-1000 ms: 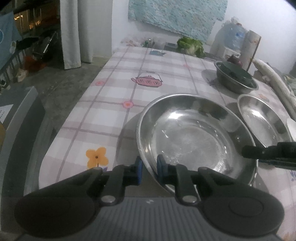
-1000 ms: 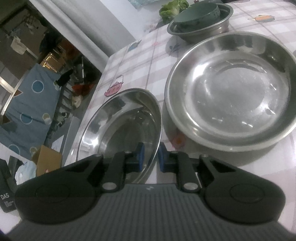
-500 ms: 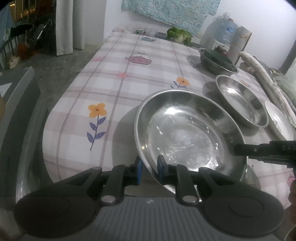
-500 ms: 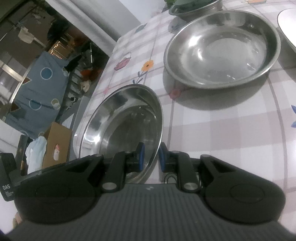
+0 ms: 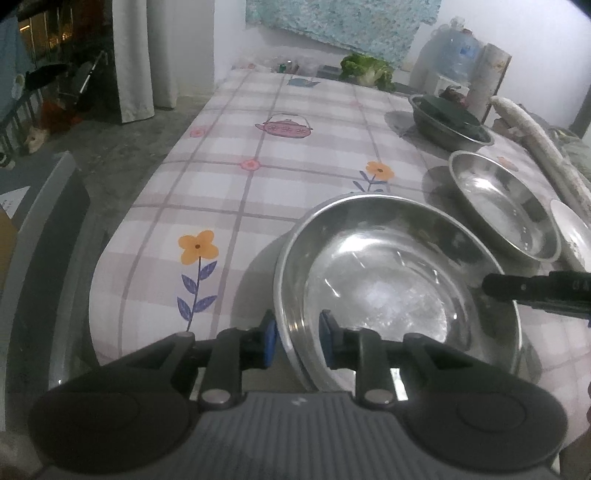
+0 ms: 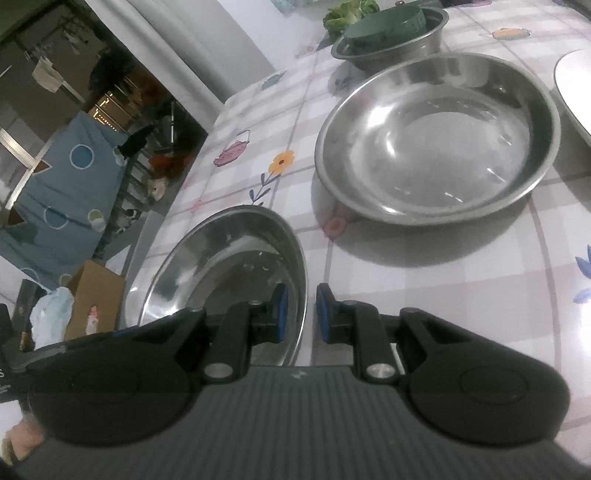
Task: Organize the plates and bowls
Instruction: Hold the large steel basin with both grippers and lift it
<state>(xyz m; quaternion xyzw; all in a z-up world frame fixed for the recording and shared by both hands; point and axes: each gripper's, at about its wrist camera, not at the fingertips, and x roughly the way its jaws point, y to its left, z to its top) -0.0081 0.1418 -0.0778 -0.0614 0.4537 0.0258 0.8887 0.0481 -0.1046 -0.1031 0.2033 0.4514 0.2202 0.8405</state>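
A large steel bowl [image 5: 388, 280] sits at the near edge of the checked table [image 5: 258, 192], held at two sides. My left gripper [image 5: 297, 343] straddles its near rim; its jaws are opening, and a gap shows between the pads and the rim. My right gripper [image 6: 301, 314] is shut on the bowl's [image 6: 229, 273] opposite rim, and one of its fingers [image 5: 532, 291] reaches in from the right in the left wrist view. A second steel bowl [image 6: 436, 140] lies on the table just beyond.
A white plate [image 5: 572, 236] lies right of the second bowl [image 5: 506, 206]. Farther back a steel bowl holds a dark green bowl [image 6: 391, 33]. Lettuce [image 5: 365, 70], a water jug [image 5: 454, 48] and a paper roll stand at the far end. The floor drops away left of the table.
Both grippers brought the large bowl back toward the table's near edge, away from the second bowl. The left jaws have spread apart off the rim; the right jaws look the same.
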